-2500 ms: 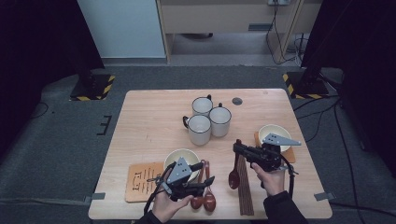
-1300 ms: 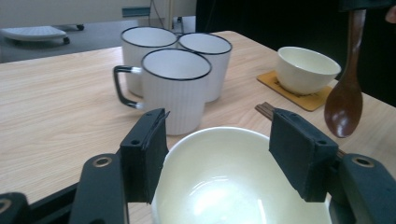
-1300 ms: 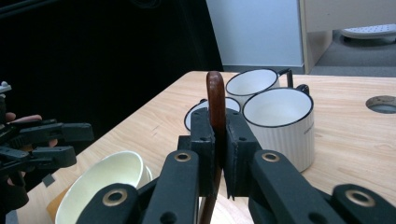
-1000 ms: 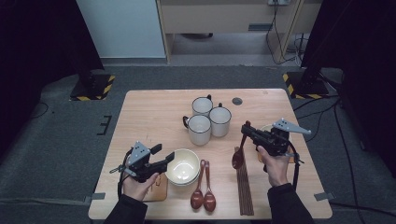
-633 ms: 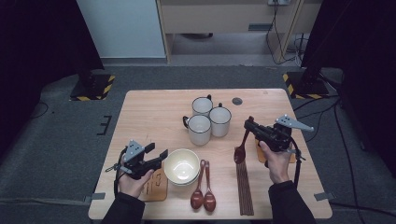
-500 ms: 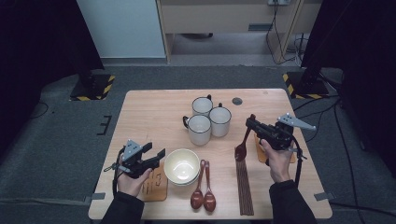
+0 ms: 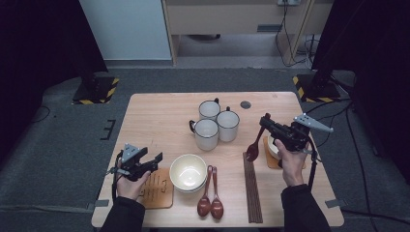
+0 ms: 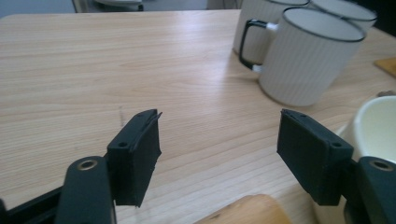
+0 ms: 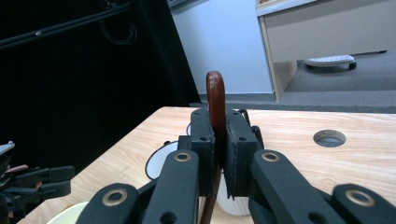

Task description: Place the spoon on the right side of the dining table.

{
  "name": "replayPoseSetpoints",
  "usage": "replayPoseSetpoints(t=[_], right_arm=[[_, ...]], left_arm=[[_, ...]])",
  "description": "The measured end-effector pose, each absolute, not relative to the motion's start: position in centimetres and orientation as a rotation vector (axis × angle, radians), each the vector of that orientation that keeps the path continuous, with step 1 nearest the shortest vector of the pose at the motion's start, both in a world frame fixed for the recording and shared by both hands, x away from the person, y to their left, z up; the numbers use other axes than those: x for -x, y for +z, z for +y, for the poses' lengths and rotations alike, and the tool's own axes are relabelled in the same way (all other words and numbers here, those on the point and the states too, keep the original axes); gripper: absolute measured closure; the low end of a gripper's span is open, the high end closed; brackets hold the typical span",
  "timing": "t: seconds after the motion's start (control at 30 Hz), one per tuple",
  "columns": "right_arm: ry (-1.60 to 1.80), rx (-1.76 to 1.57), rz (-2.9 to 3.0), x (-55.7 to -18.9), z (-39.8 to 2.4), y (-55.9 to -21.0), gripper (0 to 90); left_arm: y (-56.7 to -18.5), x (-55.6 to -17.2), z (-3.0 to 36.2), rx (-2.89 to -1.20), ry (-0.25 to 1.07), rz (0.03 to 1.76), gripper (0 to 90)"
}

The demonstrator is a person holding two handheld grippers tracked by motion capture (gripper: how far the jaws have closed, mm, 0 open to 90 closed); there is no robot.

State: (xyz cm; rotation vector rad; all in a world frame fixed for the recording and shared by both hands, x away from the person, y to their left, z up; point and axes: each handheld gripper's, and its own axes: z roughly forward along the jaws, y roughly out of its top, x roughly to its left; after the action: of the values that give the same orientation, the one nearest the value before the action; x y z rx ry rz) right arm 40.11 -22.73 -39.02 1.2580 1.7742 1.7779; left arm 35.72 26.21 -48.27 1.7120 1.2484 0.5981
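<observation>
Right claw [image 7: 265, 121] clamped on glossy red-brown wooden spoon [image 7: 253, 147], bowl hanging over pale woodgrain surface [image 7: 159, 113] beside dark chopsticks [image 7: 251, 186]. Left claw [image 7: 155, 159], jaws just opening, nothing between them, by smooth cream bowl [image 7: 187, 171].

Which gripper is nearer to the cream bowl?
Left. The left gripper is open just left of the cream bowl; the right gripper holds a wooden spoon farther right.
</observation>
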Motion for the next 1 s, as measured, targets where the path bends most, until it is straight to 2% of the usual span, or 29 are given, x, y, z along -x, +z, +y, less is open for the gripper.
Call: replayPoseSetpoints(t=[0.43, 1.0], right_arm=[[1.762, -1.279, 1.724, -40.7, -24.1, -38.7, 83.8], [1.735, -1.296, 1.676, -41.1, -25.2, -38.5, 83.9]], left_arm=[[-50.2, -36.9, 28.0, -1.726, 0.633, 1.383, 25.3], [-52.0, -38.0, 28.3, -1.844, 0.674, 1.439, 21.7]])
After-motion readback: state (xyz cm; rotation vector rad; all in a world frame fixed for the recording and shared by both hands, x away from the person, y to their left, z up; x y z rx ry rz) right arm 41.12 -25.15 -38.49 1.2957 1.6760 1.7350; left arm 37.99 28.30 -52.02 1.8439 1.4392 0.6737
